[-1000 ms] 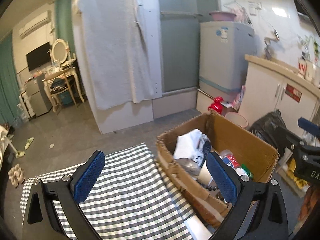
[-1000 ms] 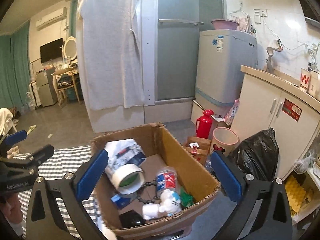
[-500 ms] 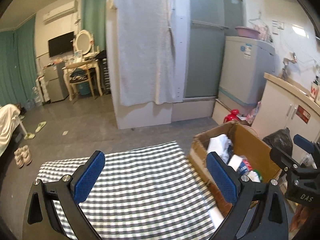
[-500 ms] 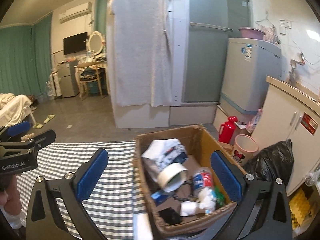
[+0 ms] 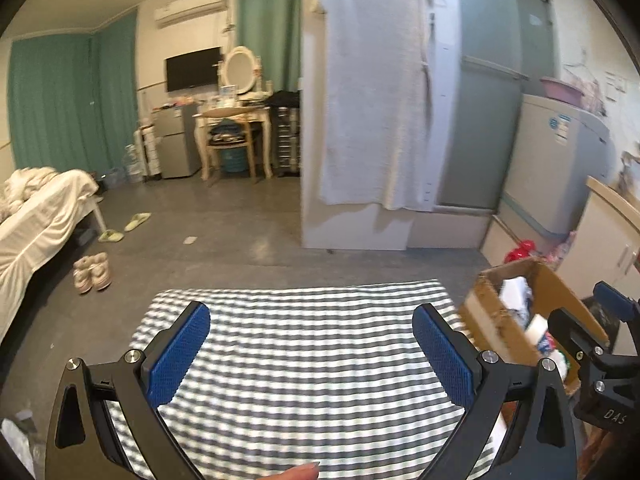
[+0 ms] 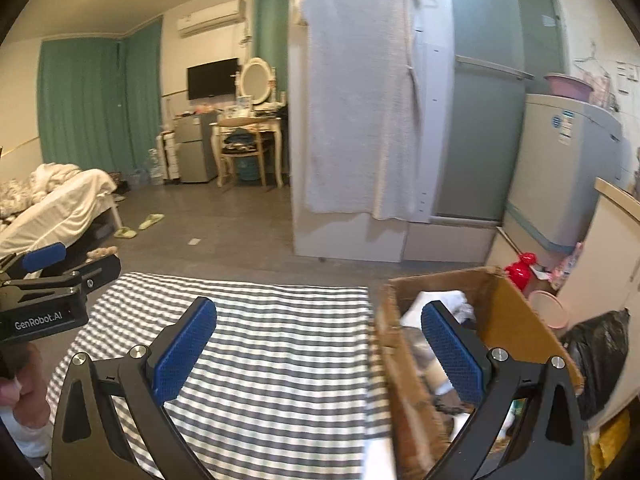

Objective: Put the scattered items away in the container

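Both spread and empty, left gripper (image 5: pixel 312 354) and right gripper (image 6: pixel 320 354) above the bare striped cloth (image 5: pixel 304 344), box (image 6: pixel 496 320) of items just right of it: best to scan the cloth's edges for strays before stopping

Grey-and-white striped cloth (image 5: pixel 304 360) — brown box (image 6: pixel 516 312); blue fingers (image 5: pixel 178 354); curtains (image 5: pixel 56 96) seemingly teal.

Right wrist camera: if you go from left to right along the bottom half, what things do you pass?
Left gripper → striped cloth → cardboard box → pink bin → black bag.
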Demonstrator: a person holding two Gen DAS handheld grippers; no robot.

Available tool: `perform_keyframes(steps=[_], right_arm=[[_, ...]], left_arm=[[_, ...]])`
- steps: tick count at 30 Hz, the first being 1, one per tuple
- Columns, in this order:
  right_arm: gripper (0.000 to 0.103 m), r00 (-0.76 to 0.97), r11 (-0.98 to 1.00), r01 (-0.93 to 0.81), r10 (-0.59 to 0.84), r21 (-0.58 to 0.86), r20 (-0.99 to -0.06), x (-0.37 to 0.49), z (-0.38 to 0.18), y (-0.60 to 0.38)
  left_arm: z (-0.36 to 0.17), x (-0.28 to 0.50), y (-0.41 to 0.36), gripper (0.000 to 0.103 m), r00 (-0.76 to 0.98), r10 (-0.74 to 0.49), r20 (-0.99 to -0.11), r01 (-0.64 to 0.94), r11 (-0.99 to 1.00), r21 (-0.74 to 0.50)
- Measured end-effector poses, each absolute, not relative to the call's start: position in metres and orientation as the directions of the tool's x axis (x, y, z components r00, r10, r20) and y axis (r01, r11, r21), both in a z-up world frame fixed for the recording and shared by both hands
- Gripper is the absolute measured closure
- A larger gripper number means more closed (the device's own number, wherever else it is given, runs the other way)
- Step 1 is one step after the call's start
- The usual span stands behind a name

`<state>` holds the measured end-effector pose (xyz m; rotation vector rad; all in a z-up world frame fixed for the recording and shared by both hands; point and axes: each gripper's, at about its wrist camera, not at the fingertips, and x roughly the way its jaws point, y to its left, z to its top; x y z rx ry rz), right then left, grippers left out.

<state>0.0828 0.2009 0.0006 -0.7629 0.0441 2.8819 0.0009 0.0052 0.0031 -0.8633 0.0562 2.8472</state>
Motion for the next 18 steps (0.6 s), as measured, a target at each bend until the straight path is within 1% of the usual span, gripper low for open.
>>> perform_keyframes(steps=[8,18], right_arm=[[0.000,-0.856,-0.997,-0.081,0.074,-0.009,-0.512,0.067,-0.009,0.168],[0.000,-0.842,-0.997,-0.070,0.063,-0.007,-0.535,0.057,-0.016,0.158]], left_arm=[[-0.005,0.004,-0.041,0.000,-0.820,0.070,-0.568,-0.074,-0.997,-0.016],[-0.009,0.003,-0.053,0.000,-0.817,0.065,-0.573,-0.070,-0.997,-0.015]])
